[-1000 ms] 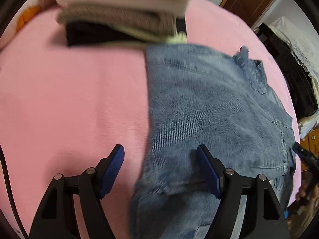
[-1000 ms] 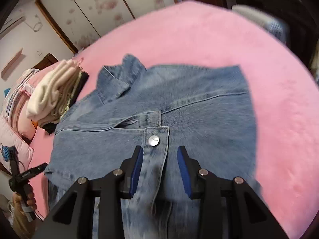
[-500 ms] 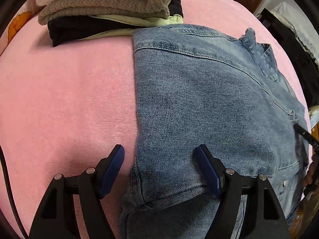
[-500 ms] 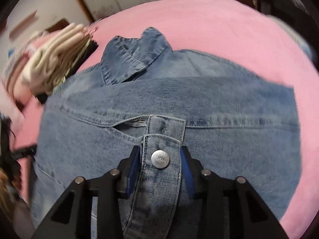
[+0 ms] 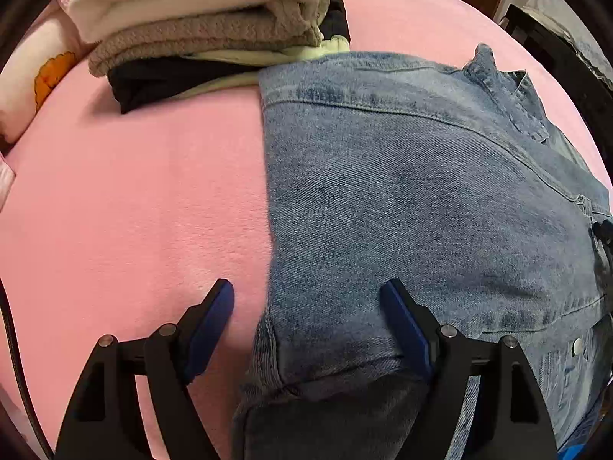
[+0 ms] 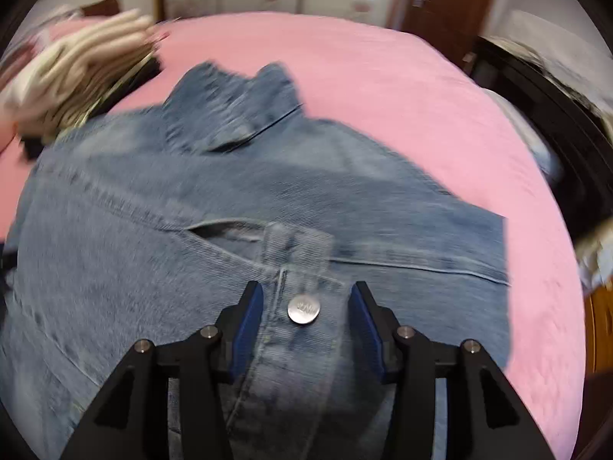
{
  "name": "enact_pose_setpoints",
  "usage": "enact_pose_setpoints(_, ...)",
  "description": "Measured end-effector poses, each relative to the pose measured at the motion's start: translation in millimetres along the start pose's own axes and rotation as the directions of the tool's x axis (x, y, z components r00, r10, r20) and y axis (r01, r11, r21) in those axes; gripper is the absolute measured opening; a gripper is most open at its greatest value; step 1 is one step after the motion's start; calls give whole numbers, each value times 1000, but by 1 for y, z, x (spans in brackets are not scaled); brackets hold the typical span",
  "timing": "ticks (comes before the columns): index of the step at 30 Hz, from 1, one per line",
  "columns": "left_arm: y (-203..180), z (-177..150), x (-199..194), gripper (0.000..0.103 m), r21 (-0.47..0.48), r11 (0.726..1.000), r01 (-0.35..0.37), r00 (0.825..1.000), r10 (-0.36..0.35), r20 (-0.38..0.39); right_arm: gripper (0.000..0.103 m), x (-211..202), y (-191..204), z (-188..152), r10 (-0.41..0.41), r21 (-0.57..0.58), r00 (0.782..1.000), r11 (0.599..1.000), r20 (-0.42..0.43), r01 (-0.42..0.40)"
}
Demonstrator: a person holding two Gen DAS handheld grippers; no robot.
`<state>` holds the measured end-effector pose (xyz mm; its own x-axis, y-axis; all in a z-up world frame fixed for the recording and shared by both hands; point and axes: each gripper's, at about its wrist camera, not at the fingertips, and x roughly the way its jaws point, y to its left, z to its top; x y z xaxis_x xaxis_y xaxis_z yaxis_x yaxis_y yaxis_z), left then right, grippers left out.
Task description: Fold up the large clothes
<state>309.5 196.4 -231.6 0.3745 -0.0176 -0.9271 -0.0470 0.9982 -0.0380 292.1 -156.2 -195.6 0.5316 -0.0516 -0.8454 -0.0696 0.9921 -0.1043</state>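
A blue denim jacket (image 5: 402, 199) lies partly folded on the pink bed cover (image 5: 134, 199). It also shows in the right wrist view (image 6: 191, 237), collar (image 6: 237, 111) at the far side. My left gripper (image 5: 306, 306) is open, its jaws straddling the jacket's folded left edge near a corner. My right gripper (image 6: 306, 306) is open, its blue pads either side of a denim placket strip with a silver button (image 6: 303, 308). The pads do not visibly pinch the cloth.
A stack of folded clothes (image 5: 214, 27), cream, beige knit and black, sits on the bed just beyond the jacket; it also shows in the right wrist view (image 6: 76, 73). A pillow (image 5: 34, 76) lies at the far left. Dark furniture (image 6: 544, 115) stands beyond the bed's right side.
Both grippers moved forward over the jacket. The right gripper's jaws widened from close around the button strip. The left gripper stayed open. The right view swung and blurred.
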Motion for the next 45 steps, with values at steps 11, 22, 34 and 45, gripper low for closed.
enact_pose_setpoints(11, -55, -10, -82, 79, 56, 998, 37, 957, -52, 284, 49, -84, 53, -5, 251, 93, 947, 957, 200, -273)
enact_pose_setpoints(22, -54, -33, -19, 70, 19, 999, 30, 993, -32, 117, 0, -32, 100, -54, 137, -27, 990, 990, 35, -136)
enact_pose_setpoints(34, -37, -40, -50, 69, 25, 998, -52, 977, 45, 210, 2, -70, 18, -68, 154, 159, 987, 974, 49, -160)
enact_pose_setpoints(45, -55, -55, -146, 77, 48, 999, 17, 946, -32, 324, 2, -126, 15, -73, 218, 232, 969, 943, 115, -239)
